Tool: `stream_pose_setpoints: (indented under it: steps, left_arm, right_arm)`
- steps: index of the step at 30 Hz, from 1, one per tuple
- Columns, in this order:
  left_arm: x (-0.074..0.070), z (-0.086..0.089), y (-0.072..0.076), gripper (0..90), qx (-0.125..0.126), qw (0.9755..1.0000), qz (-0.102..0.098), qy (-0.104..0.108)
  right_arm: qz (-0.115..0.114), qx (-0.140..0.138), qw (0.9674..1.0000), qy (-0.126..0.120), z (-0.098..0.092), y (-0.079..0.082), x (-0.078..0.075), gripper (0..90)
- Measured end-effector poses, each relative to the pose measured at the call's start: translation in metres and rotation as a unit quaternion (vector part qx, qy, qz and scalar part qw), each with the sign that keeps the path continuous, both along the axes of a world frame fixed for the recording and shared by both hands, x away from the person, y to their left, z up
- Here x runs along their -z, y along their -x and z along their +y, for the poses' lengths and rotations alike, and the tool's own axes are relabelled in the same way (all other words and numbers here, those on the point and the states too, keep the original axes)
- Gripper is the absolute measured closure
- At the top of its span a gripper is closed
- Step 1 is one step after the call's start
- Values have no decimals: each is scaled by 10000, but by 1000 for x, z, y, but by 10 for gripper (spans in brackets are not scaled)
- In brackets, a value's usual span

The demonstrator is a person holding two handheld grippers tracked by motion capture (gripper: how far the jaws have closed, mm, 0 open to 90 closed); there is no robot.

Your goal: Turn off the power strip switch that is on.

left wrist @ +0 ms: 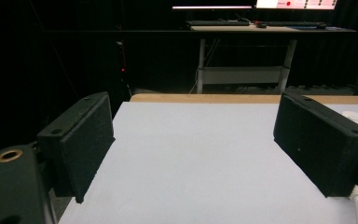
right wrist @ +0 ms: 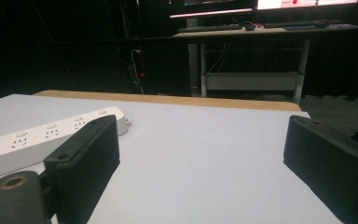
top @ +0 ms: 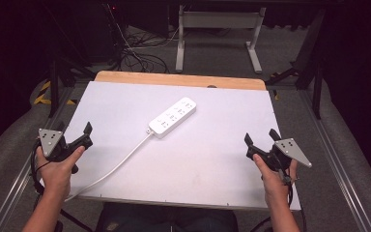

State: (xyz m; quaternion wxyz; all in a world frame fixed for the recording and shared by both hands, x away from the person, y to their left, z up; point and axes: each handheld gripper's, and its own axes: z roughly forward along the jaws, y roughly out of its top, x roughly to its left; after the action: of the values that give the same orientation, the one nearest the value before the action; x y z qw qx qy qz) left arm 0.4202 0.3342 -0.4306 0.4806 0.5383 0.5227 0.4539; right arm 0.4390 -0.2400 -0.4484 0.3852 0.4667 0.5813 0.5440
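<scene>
A white power strip (top: 172, 117) lies near the middle of the white surface (top: 212, 159), placed diagonally, and its white cable (top: 111, 169) runs from its near end toward the front left edge. The left gripper (top: 75, 134) is held at the left edge of the surface, jaws wide apart and holding nothing. The right gripper (top: 261, 139) is held near the right edge, jaws also wide apart and empty. Both grippers are well apart from the strip. In the right gripper view the strip (right wrist: 42, 140) lies just behind the left jaw.
</scene>
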Motion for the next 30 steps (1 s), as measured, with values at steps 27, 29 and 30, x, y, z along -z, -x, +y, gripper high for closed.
stream_pose_setpoints:
  steps: [27, 29, 30]
  left_arm:
    - [-4, 13, -8, 900, 247, 9996, -68, 143]
    - [-8, 15, -11, 900, 294, 9995, -37, 82]
    - [-11, 15, -13, 900, 362, 9993, 38, 104]
  right_arm:
    - [-2, -74, 10000, 47, -2, 11, 0, 118]
    - [5, -81, 10000, 52, -2, 11, 0, 118]
    - [9, -84, 9999, 62, -1, 11, 1, 118]
